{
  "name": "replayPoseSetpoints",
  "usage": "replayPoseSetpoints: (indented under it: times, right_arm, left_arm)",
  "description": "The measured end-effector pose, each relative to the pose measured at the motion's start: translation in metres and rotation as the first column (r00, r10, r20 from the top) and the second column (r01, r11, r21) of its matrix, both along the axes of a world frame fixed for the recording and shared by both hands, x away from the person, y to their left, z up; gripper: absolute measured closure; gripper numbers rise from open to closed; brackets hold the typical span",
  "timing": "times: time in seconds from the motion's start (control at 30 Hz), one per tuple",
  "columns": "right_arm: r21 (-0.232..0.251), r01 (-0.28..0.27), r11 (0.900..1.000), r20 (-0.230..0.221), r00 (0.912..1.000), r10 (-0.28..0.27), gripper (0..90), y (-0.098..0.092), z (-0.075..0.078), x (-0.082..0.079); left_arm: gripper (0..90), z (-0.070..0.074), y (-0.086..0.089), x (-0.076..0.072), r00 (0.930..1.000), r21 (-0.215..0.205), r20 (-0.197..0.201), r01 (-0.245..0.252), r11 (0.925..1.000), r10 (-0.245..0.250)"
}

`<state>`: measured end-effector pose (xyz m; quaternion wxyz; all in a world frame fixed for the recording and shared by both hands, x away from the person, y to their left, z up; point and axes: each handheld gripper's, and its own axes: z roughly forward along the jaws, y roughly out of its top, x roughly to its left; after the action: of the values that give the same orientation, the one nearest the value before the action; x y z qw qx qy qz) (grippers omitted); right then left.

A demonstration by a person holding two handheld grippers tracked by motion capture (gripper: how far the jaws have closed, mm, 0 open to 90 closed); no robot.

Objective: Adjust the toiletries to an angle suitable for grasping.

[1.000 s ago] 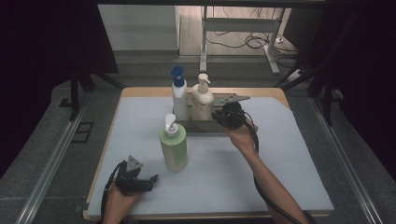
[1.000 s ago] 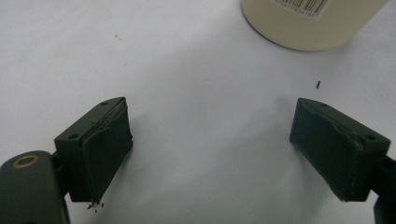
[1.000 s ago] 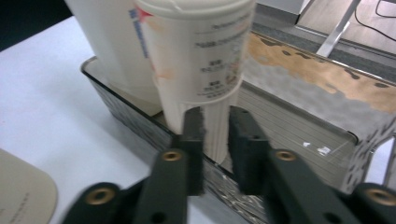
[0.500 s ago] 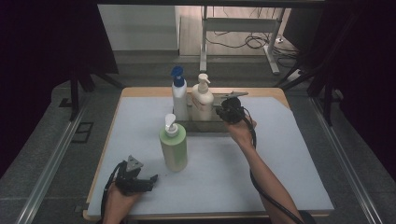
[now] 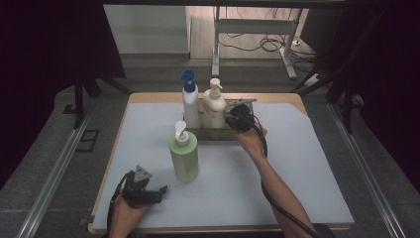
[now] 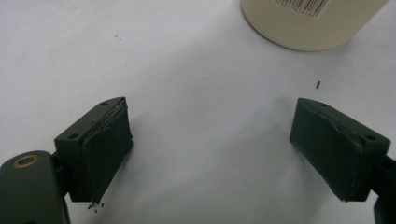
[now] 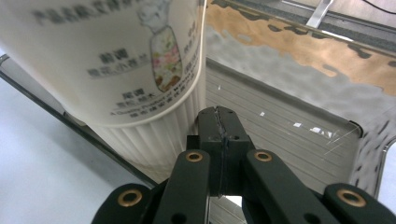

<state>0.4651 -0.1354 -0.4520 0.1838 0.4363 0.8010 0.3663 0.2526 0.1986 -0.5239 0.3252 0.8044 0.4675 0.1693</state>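
A pale green pump bottle (image 5: 184,154) stands upright mid-table; its base (image 6: 313,23) shows at the top of the left gripper view. My left gripper (image 5: 158,192) rests low on the white mat near the front left, open (image 6: 210,140), with nothing between its jaws. At the back, a metal tray (image 5: 225,134) holds a white bottle with a blue cap (image 5: 190,104) and a cream pump bottle (image 5: 215,108). My right gripper (image 5: 238,119) hovers at the tray, just right of the cream bottle (image 7: 116,60). It is shut (image 7: 219,123), its tip over the tray floor (image 7: 289,126).
The white mat (image 5: 297,168) covers most of the wooden table. Dark curtains flank both sides, and a metal rail (image 5: 54,173) runs along the left. A desk frame and cables (image 5: 257,42) stand on the floor beyond the table's far edge.
My right gripper has shifted slightly beside the cream bottle at the tray. The left gripper and the bottles have stayed where they were.
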Motion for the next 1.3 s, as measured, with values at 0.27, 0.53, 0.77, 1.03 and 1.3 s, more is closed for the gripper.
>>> replayPoseSetpoints:
  times: [0.27, 0.53, 0.77, 1.03, 1.3]
  right_arm:
    - [0.003, 0.000, 1.000, -0.004, 1.0000, 0.000, 89.6, 0.002, -0.003, 0.000]
    - [0.009, -0.026, 1.000, -0.011, 0.9996, 0.026, 89.6, 0.011, -0.007, -0.001]
    - [0.006, -0.033, 0.999, -0.020, 0.9993, 0.033, 89.6, 0.015, -0.008, -0.002]
    - [0.019, -0.046, 0.999, -0.024, 0.9986, 0.046, 89.6, 0.017, -0.006, -0.002]
    - [0.033, -0.073, 0.997, -0.030, 0.9968, 0.074, 89.6, 0.025, -0.005, -0.004]
  left_arm:
    - [12.2, 0.000, 0.000, 0.000, 1.0000, 0.000, 0.000, 0.000, 1.0000, 0.000]
    - [12.2, 0.000, 0.000, 0.000, 1.0000, 0.002, 0.001, 0.001, 1.0000, -0.001]
    - [12.2, 0.000, 0.000, 0.000, 1.0000, 0.000, 0.000, 0.000, 1.0000, 0.000]
    - [12.2, 0.000, 0.000, 0.000, 1.0000, 0.002, 0.001, 0.001, 1.0000, -0.001]
    - [12.2, 0.000, 0.000, 0.000, 1.0000, 0.002, 0.001, 0.001, 1.0000, -0.001]
